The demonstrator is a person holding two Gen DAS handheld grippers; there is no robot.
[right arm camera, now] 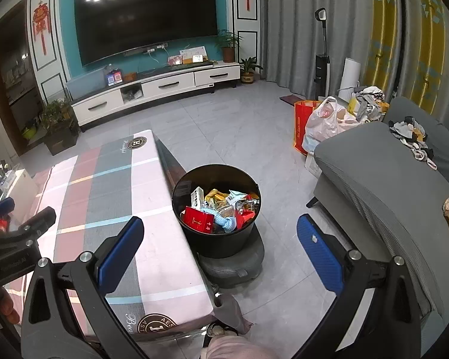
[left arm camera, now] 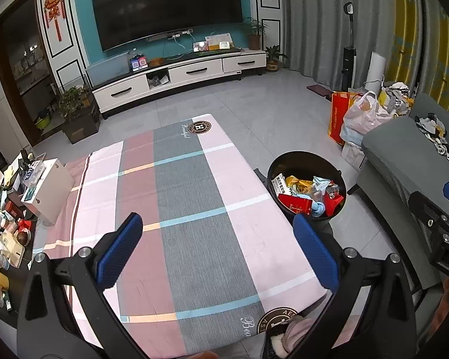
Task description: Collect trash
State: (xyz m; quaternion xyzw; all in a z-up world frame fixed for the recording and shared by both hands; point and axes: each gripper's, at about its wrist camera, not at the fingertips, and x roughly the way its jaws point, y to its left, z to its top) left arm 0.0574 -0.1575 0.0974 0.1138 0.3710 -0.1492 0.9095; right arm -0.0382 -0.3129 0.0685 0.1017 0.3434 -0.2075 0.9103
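Lower foreground, left wrist view: the left hand-held gripper with its blue pads spread wide apart and nothing between them, above the worktop, which is covered by a pink, grey and rose checked cloth. At the right edge of the same frame, part of the right hand-held gripper shows. Lower foreground, right wrist view: the right hand-held gripper, its blue pads likewise wide apart and empty, above the worktop's right edge and the grey tiled floor.

Middle of both frames: a black bucket standing on a dark round base on the floor, just beside the worktop's right edge. The trash lies inside the bucket: a red box, a white printed carton, yellow and silvery wrappers, and a light blue scrap.

Right of frame: a grey sofa with clothes on it, and near its far end a white plastic bag and a red bag on the floor.

Upper part of frame: a white cabinet against a teal wall, a large dark television above it.
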